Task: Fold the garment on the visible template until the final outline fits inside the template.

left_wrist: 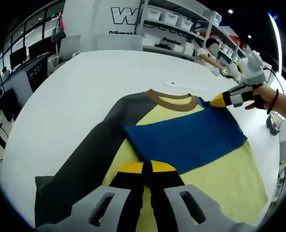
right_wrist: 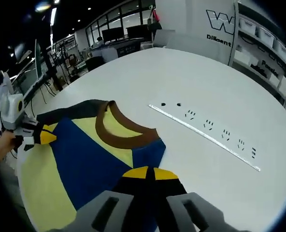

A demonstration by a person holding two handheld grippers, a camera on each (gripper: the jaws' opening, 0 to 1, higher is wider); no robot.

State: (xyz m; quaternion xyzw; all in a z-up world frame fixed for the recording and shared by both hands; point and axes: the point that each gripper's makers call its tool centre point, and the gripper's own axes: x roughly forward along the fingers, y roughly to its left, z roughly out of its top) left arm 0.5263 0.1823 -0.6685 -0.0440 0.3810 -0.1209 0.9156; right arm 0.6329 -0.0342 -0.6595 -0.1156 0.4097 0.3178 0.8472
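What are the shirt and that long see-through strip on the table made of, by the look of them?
The shirt, yellow with a blue sleeve, a grey sleeve and a brown collar, looks like soft matte knit fabric, likely cotton: it folds flat and drapes limply. The strip looks like clear, glossy plastic or acrylic, since the white table shows through it; that is a guess.

In the right gripper view the garment (right_wrist: 84, 154) is cut off at the lower edge, and the right gripper (right_wrist: 147, 172) covers its blue part. The small black marks (right_wrist: 208, 124) beside the strip (right_wrist: 203, 137) are possibly printed symbols, too small to read.
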